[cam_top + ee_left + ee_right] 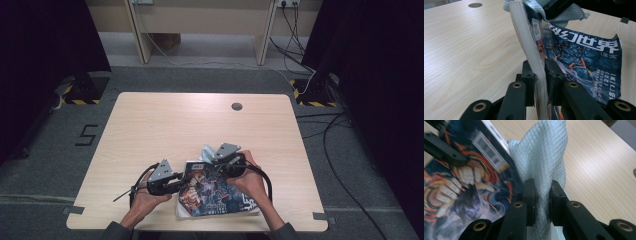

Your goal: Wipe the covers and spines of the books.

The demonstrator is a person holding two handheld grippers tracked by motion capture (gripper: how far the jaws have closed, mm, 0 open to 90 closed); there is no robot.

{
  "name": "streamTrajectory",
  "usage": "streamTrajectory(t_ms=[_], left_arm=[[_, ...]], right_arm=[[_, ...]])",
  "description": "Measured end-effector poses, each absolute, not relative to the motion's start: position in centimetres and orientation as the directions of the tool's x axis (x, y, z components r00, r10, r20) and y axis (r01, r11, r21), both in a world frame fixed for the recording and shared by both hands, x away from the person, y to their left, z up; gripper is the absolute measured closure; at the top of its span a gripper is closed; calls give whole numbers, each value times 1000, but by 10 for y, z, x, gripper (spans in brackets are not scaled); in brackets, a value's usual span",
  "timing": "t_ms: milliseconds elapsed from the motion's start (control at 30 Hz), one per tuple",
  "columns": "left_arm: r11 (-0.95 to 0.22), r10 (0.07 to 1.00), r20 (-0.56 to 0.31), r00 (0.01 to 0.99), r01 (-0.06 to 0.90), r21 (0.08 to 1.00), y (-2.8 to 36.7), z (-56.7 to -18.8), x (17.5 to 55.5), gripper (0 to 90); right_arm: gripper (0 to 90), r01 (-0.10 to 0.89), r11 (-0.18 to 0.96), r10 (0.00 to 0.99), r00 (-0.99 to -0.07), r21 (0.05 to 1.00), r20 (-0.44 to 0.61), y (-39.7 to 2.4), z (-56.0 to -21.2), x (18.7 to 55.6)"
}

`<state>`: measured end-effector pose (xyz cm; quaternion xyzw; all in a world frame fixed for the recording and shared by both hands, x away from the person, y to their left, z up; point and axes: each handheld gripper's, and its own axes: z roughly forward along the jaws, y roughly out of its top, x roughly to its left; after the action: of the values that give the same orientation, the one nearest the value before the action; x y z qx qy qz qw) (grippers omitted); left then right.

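A magazine with a dark blue illustrated cover lies near the table's front edge. My left gripper is shut on its left edge, and in the left gripper view the jaws clamp the stack of pages, which curves upward. My right gripper is shut on a pale quilted cloth over the magazine's far end. In the right gripper view the cloth rises between the jaws, with the magazine cover to its left. The same cloth hangs above the magazine's top in the left gripper view.
The light wooden table has a round grommet near its far edge. Desk legs and cables stand on the grey carpet beyond. Tape marks sit at the table's front corners.
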<state>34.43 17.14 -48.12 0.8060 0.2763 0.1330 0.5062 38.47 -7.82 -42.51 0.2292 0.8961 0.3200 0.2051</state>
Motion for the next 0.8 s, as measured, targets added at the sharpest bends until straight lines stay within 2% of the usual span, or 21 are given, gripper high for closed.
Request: streamTrajectory(t_ms=[533, 800], left_arm=[[-339, 576, -47, 816, 290, 895, 166, -481, 342, 785], [-341, 572, -42, 819, 284, 896, 166, -480, 341, 785]], right_arm=[[782, 154, 693, 462, -845, 705, -269, -47, -406, 365], [783, 158, 693, 461, -848, 703, -263, -45, -405, 362]])
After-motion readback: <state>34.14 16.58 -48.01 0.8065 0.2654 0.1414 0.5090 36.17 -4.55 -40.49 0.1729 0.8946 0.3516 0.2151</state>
